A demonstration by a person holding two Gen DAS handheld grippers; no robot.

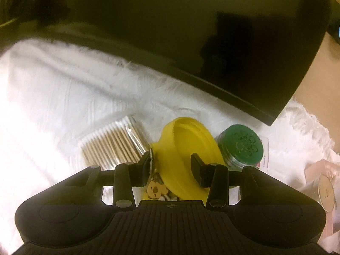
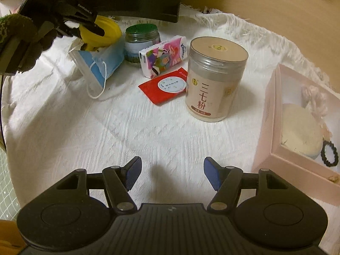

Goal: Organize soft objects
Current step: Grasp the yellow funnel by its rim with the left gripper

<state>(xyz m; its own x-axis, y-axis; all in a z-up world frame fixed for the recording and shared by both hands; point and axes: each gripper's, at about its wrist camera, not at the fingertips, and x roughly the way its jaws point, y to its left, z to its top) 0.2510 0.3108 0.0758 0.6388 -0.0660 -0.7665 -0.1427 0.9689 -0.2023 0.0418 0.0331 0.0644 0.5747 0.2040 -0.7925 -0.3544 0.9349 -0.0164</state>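
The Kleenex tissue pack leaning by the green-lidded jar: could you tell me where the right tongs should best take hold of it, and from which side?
Grip the Kleenex pack across its two long faces, near its raised upper end, coming down from above and in front. It lies tilted, so that end is lifted off the white cloth. The green-lidded jar crowds one side and the tall canister the other. The right tongs are open and empty.

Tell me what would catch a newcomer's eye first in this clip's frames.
Probably the yellow lid, bright against the white cloth, with the left gripper open around its rim, between a pack of cotton swabs and a green-lidded jar. In the right wrist view, the tall beige canister stands mid-cloth beside a red packet and a Kleenex tissue pack, while the right gripper hovers open and empty.
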